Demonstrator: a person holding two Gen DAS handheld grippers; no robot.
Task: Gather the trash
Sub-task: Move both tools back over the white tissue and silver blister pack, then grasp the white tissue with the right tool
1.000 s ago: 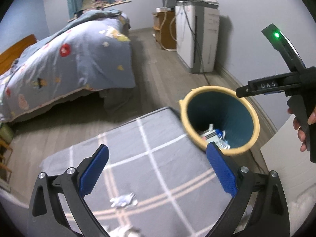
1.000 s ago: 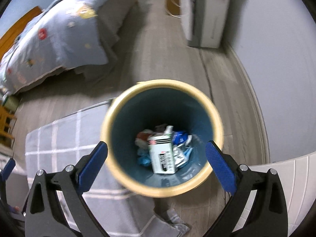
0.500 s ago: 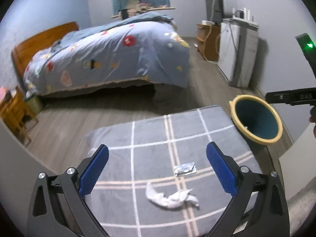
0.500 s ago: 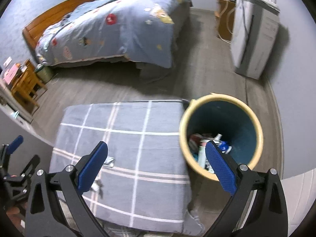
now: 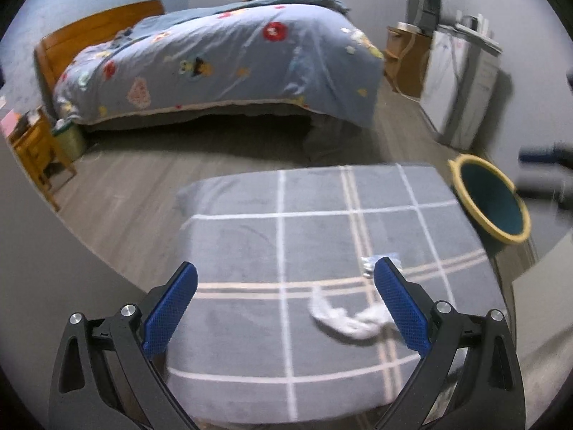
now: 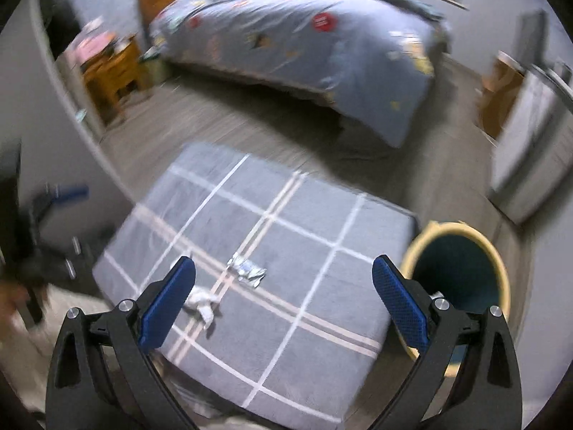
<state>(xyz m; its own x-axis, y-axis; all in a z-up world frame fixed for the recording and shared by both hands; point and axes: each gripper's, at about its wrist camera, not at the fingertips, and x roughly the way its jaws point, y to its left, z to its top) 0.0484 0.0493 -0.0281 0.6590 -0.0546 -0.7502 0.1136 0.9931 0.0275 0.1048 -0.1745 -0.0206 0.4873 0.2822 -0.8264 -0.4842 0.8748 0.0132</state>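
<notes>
A crumpled white tissue [image 5: 345, 319] and a small silver wrapper [image 5: 372, 263] lie on a grey checked cushion [image 5: 250, 251]. Both also show in the right wrist view: tissue [image 6: 202, 302], wrapper [image 6: 249, 270], cushion [image 6: 322, 286]. A teal bin with a yellow rim [image 5: 492, 202] stands on the floor at the cushion's right side; the right wrist view shows it too [image 6: 462, 279]. My left gripper [image 5: 284, 304] is open and empty above the cushion's near half. My right gripper [image 6: 283, 301] is open and empty above the cushion.
A bed with a blue quilt [image 5: 222, 61] fills the far side. A wooden nightstand [image 5: 34, 147] stands at left. A white appliance [image 5: 465, 86] and a wooden cabinet [image 5: 408, 57] stand along the right wall. Wood floor lies between bed and cushion.
Both grippers have drawn back from the bin and swung left over the cushion. The right gripper no longer looks down into the bin; the tissue and wrapper have come into its view.
</notes>
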